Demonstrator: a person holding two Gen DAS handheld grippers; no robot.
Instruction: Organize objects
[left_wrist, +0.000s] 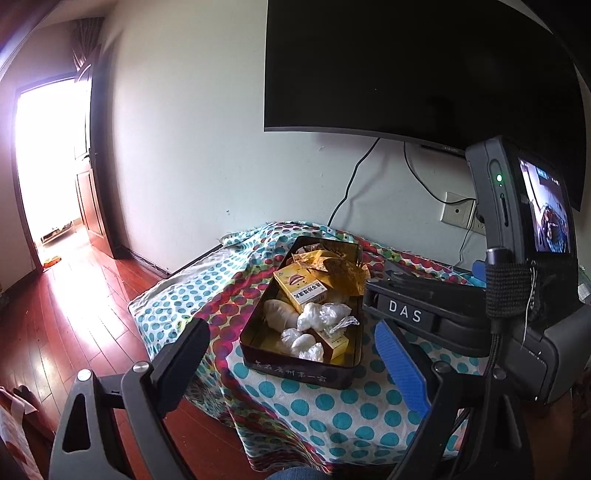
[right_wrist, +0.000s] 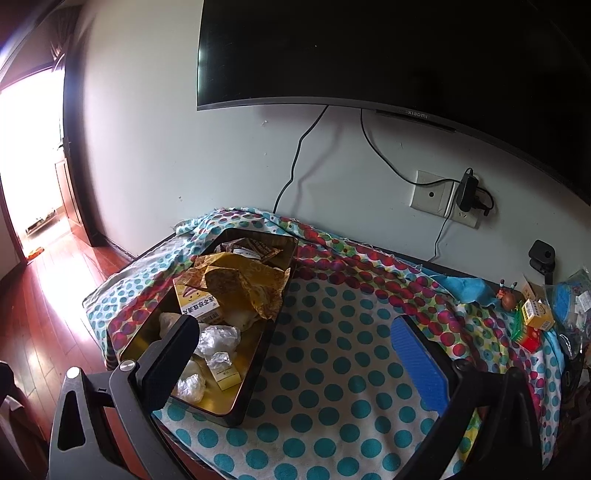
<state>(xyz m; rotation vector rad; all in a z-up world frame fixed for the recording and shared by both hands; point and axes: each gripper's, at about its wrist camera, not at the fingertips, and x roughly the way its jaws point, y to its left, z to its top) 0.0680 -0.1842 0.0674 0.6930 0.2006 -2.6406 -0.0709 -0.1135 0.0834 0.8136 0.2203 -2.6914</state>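
Under the black "Xiaomi" television (right_wrist: 369, 48), the dark rectangular metal tin (left_wrist: 301, 371) lies at twelve o'clock between the left gripper (left_wrist: 291, 354)'s parted fingers, the "DAS"-marked right gripper (right_wrist: 295, 354) likewise spread.

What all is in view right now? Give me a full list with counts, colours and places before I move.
tin: 1, dark with gold inside, open, on the cloth, left
yellow boxes: 2, in the tin
clear plastic bundles: several, whitish, in the tin
gold wrappers: crumpled, tin's far end
dotted cloth: 1, teal and red spots, covering the table
small boxes: a few, yellow and red, far right edge
TV: 1, black, on the wall
socket: white, charger plugged in
left gripper: jaws open
right gripper: jaws open, empty
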